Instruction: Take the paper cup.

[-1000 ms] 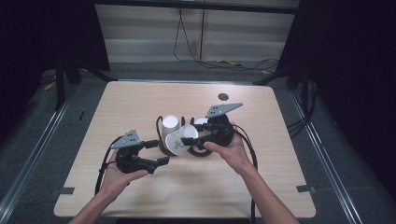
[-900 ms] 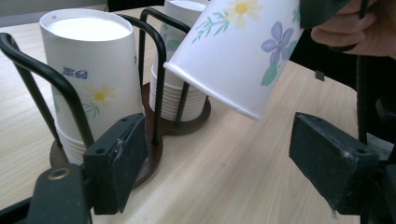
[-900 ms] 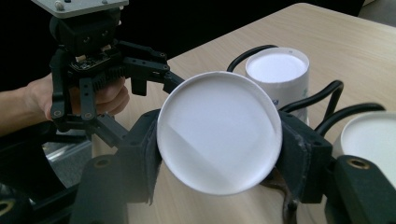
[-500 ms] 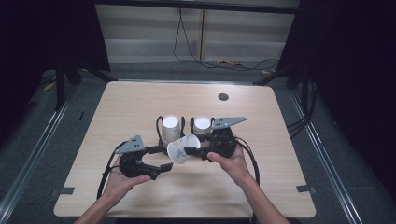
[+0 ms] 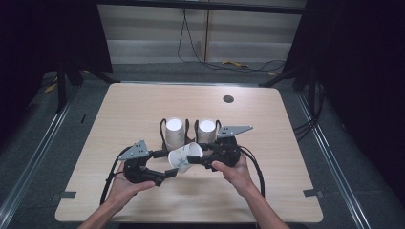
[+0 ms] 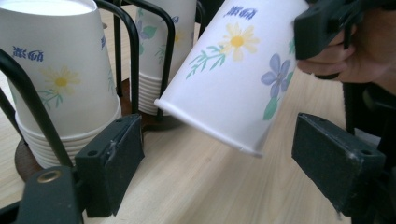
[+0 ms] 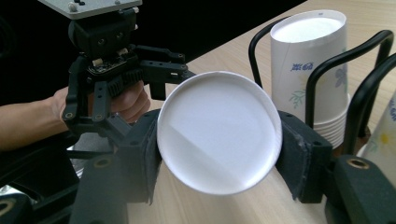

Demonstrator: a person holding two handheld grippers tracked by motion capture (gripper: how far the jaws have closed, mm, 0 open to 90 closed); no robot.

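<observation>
Above wooden counter, just in front of cup rack: right gripper pinching tilted paper cup; left gripper spread beside its rim.

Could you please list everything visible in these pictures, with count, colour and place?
Held paper cup: one, white with flower print, tilted on its side above the table's near middle, clamped between the right tool's jaws.
Cup stacks: two, white with flower print, upside down in the holder; left stack, right stack.
Cup holder: one, black wire loops on a dark round base, mid-table.
Table: one, light wood.
Round dark spot: one, on the table's far right part.
Cables: several, dark and yellow, on the floor beyond the table.
Left tool: one, black, jaws open, level with the held cup's rim.
Right tool: one, black, shut on the cup.
Hands: two, left hand, right hand.
</observation>
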